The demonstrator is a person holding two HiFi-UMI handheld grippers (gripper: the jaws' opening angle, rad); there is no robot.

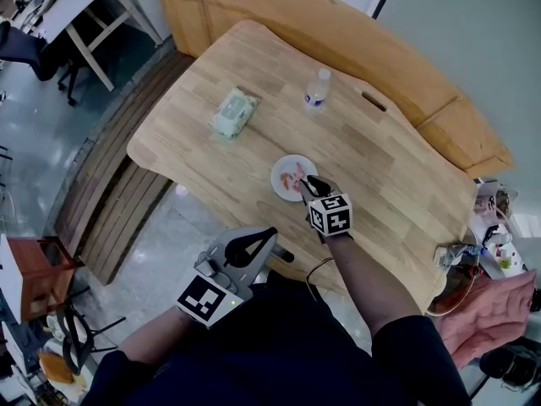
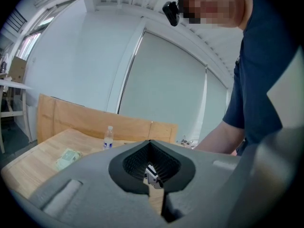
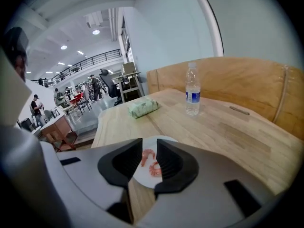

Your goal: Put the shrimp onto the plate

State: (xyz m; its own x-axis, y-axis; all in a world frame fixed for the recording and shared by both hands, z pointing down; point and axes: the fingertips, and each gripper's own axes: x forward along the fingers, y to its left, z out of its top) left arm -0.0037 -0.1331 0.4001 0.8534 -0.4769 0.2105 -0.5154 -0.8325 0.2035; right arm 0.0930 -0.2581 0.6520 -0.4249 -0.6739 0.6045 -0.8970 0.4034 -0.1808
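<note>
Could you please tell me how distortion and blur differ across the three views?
Head view: sharp, even light on the table. Left gripper view: dark fisheye corners, mosaic patch on top, left tongs block the lower half. Right gripper view: same corners, shrimp fairly sharp.

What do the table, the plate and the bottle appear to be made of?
The table looks like light wood with a matte finish: grain and plank seams show. The plate is white and smooth, either ceramic or plastic; the look leaves it open. The bottle is probably clear plastic: see-through walls, a pale cap and a blue label.
</note>
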